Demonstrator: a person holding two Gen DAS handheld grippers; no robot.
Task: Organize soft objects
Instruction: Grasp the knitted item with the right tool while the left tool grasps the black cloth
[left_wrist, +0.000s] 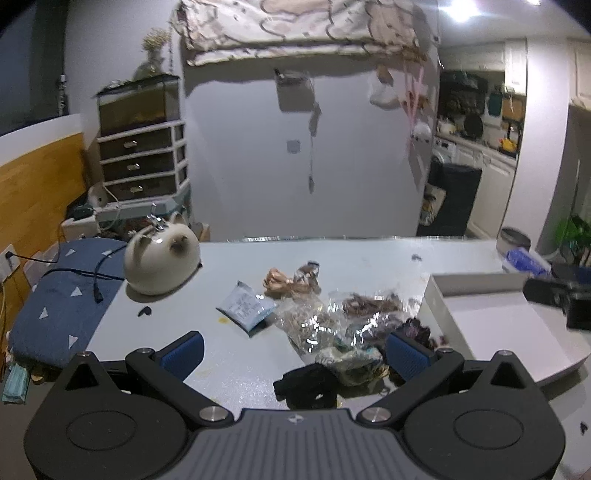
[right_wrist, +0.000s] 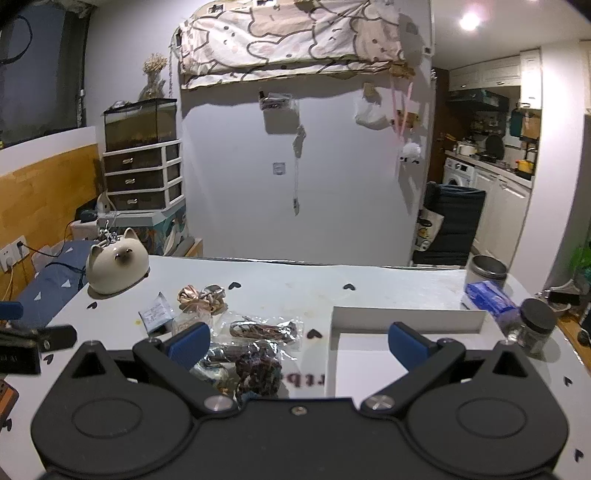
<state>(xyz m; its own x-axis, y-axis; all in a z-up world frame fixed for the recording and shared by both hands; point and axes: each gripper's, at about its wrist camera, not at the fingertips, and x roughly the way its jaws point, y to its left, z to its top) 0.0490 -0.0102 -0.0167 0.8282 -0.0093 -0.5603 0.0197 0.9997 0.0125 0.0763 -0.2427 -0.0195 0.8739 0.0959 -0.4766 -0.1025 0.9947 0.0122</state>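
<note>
Several scrunchies lie in a pile on the white table (left_wrist: 351, 258): a black one (left_wrist: 306, 384) nearest my left gripper (left_wrist: 295, 350), a patterned green one (left_wrist: 351, 363), a dark purple one (right_wrist: 258, 373), a pink and grey pair (right_wrist: 201, 295) farther back, and some in clear plastic bags (right_wrist: 262, 328). A white open box (right_wrist: 369, 365) stands to the right of the pile. My left gripper is open and empty, just short of the pile. My right gripper (right_wrist: 297, 349) is open and empty, above the box's left edge and the purple scrunchie.
A cream cat-shaped ceramic holder (right_wrist: 116, 264) sits at the table's far left. A small paper packet (left_wrist: 245, 306) lies left of the pile. A blue pack (right_wrist: 487, 297), a black-lidded glass jar (right_wrist: 532, 328) and a metal tin (right_wrist: 487, 271) stand at the right. A blue cushioned seat (left_wrist: 66, 295) is left of the table.
</note>
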